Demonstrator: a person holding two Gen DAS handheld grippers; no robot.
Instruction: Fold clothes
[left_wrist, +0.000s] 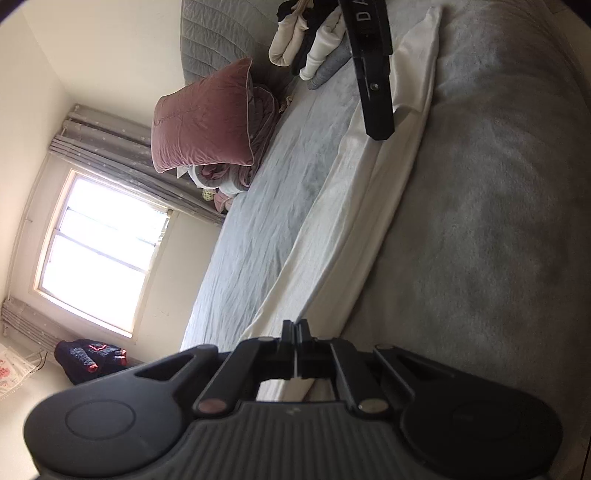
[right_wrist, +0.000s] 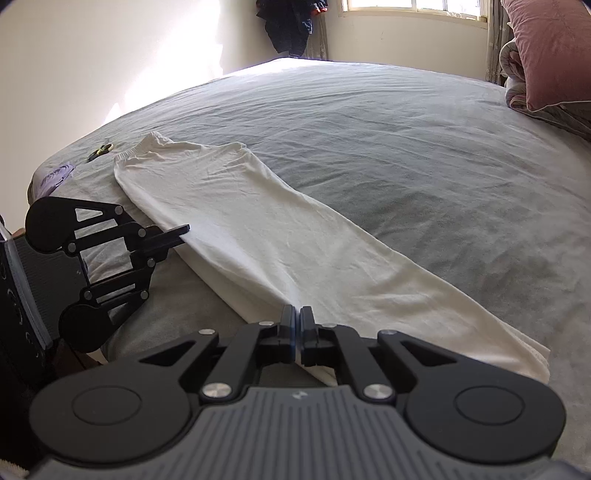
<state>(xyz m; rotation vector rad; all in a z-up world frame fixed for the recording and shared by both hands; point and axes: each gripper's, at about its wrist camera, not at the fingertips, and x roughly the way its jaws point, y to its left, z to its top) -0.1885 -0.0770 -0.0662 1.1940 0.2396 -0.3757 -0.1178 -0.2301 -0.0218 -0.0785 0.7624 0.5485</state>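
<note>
Pinching one white garment (right_wrist: 280, 236), two hand-held grippers, left (right_wrist: 181, 229) and right (right_wrist: 297, 325), both clamped

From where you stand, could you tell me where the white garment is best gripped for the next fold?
Grip the white garment along its near long edge, coming from the bedside: it lies flat and lengthwise, and that edge is thick and doubled.

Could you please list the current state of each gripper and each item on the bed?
left gripper: shut on the white garment's near edge.
right gripper: shut on the same edge, near one end.
white garment: folded lengthwise into a long strip, flat on the bed.
grey bedsheet: spread out, lightly wrinkled.
pink pillow: propped upright against bunched bedding.
</note>
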